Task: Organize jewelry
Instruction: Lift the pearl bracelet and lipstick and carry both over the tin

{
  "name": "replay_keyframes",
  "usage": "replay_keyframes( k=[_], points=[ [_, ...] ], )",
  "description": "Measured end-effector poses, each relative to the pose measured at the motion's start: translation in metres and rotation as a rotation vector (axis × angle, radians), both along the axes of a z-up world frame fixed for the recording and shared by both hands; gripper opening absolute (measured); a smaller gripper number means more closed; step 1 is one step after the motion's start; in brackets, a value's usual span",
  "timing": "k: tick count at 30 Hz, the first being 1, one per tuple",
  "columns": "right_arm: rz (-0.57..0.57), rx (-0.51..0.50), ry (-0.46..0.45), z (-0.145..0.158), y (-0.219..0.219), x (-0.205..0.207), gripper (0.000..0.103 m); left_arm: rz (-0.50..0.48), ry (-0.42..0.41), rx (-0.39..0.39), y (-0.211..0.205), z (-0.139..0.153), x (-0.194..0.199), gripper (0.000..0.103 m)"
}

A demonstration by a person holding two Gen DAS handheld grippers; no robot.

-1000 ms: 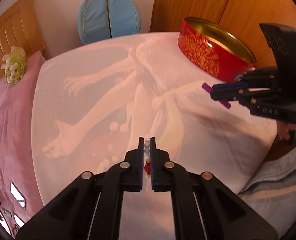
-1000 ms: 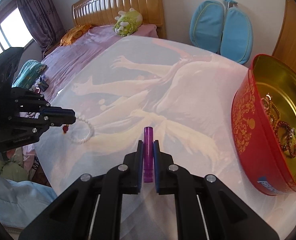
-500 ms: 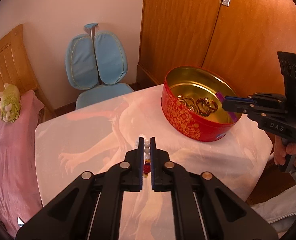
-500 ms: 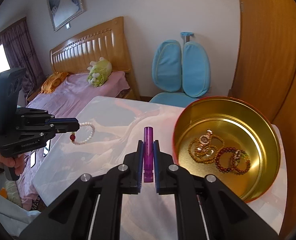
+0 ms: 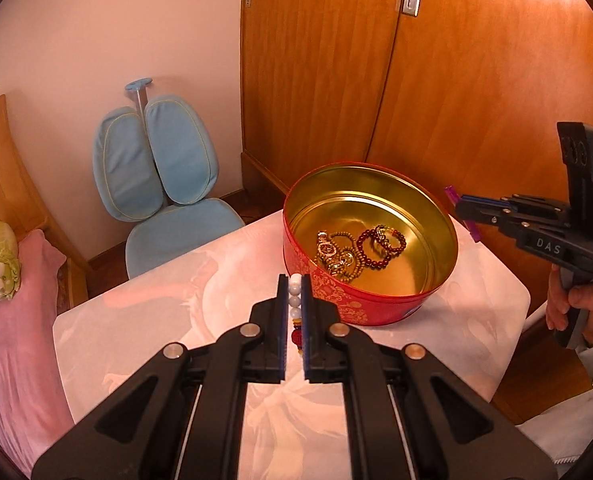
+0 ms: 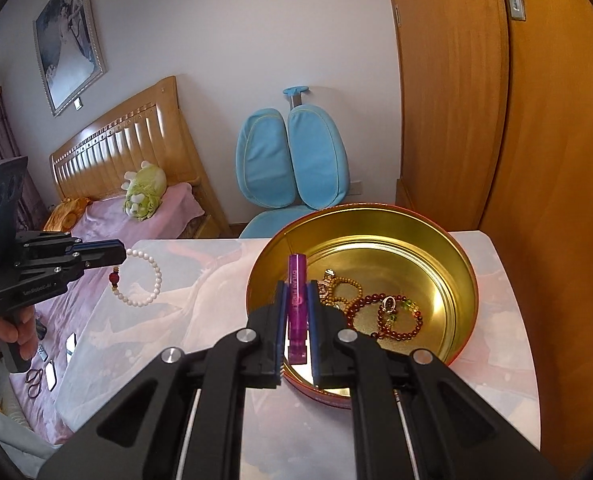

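Observation:
My left gripper [image 5: 294, 280] is shut on a white bead bracelet [image 5: 295, 296] with a red bead; in the right wrist view the bracelet [image 6: 142, 280] hangs as a loop from the left gripper [image 6: 122, 257], above the table left of the tin. My right gripper [image 6: 297, 286] is shut on a purple tube [image 6: 297, 304], held over the near rim of the round red tin [image 6: 470, 280] with a gold inside. In the left wrist view the right gripper [image 5: 458, 210] and the purple tube [image 5: 452, 193] hover at the tin's [image 5: 336, 300] far right rim. Several bead bracelets [image 5: 356, 250] lie inside the tin.
The tin stands on a small table with a pale printed cloth [image 5: 144, 320]. A blue chair [image 5: 160, 184] stands behind it, a wooden wardrobe [image 5: 456, 80] to the right, a bed with a pink cover [image 6: 136, 208] and a green plush toy [image 6: 144, 192] to the left.
Both grippers rose and swung toward the tin. The purple tube went from over the cloth to above the tin's rim; the bracelet was lifted off the cloth and now hangs in the air.

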State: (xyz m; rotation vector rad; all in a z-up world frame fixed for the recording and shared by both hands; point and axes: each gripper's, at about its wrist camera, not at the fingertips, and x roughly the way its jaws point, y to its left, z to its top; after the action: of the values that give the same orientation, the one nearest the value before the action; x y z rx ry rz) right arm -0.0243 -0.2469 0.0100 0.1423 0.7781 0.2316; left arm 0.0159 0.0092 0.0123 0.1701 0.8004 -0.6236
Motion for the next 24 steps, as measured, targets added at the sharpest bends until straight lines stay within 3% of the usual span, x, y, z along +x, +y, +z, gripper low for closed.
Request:
replay_keyframes(
  k=[14, 20, 24],
  points=[
    [-0.045, -0.076, 0.038, 0.015, -0.017, 0.033, 0.011, -0.141, -0.020, -0.029, -0.045, 0.025, 0.045, 0.006],
    [-0.055, -0.051, 0.137, 0.006, -0.031, 0.074, 0.011, -0.215, -0.009, -0.008, -0.073, 0.031, 0.079, 0.006],
    [-0.060, 0.000, 0.260, -0.020, -0.042, 0.103, 0.011, -0.266, 0.060, 0.010, -0.103, 0.016, 0.104, 0.006]
  ],
)
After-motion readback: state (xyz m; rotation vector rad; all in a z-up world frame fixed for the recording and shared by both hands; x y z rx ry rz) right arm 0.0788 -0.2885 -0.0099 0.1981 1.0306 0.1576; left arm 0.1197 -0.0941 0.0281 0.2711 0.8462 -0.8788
